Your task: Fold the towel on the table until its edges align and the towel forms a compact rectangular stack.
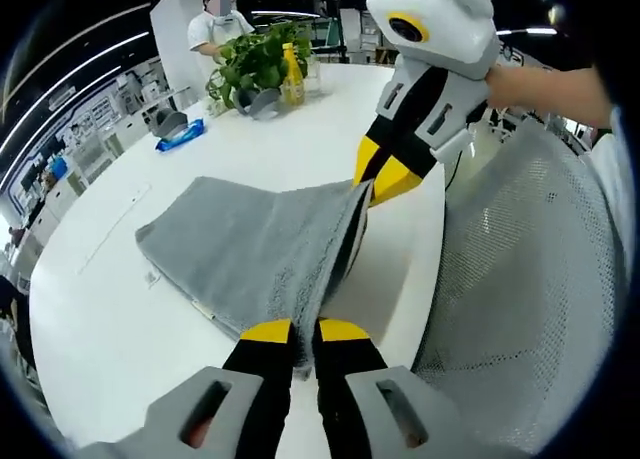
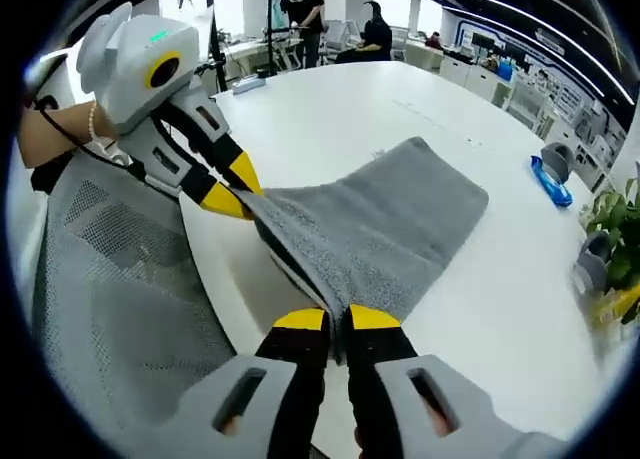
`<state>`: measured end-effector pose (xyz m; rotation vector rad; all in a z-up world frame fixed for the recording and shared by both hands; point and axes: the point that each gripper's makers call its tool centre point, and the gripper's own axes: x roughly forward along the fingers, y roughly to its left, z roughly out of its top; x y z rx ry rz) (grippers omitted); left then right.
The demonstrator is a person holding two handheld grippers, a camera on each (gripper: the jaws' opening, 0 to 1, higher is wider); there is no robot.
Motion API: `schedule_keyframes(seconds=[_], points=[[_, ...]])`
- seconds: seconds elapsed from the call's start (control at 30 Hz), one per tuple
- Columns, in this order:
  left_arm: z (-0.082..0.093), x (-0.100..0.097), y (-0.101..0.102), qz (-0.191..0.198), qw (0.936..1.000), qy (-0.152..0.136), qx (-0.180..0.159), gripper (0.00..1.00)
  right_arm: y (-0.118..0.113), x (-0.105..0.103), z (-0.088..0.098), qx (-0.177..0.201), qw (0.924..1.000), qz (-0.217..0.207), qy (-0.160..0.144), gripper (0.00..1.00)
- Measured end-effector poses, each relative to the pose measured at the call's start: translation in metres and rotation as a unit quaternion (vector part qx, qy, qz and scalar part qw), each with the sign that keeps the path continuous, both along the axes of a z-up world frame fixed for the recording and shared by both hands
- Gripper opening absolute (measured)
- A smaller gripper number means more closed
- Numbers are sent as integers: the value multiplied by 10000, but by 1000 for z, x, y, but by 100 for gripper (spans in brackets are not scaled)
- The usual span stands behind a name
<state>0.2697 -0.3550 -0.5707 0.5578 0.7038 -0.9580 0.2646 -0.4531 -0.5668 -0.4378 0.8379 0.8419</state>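
Along the near edge of the round white table [image 1: 120,309], in the left gripper view, the grey terry towel [image 1: 250,249] lies partly flat, its near corner pinched between the closed yellow-tipped jaws of the left gripper [image 1: 305,334]. Beside the towel's other near corner, the right gripper [image 1: 372,184] clamps it, likely to lift both corners together for a fold. From the right gripper view, the right gripper [image 2: 337,324] grips towel cloth too, and the left gripper [image 2: 235,194] holds the towel's lifted corner beyond it.
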Motion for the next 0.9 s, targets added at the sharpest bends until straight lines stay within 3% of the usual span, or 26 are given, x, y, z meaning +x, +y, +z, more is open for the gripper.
schedule_keyframes(seconds=[0.3, 0.57, 0.9], points=[[32, -9, 8, 108, 9996, 174, -180, 8, 7, -8, 35, 295, 9996, 16, 38, 4], [63, -10, 8, 105, 9998, 15, -187, 8, 9, -9, 65, 451, 9990, 62, -33, 3], [88, 13, 7, 170, 9995, -175, -175, 8, 8, 12, 90, 390, 9986, 107, -341, 3]])
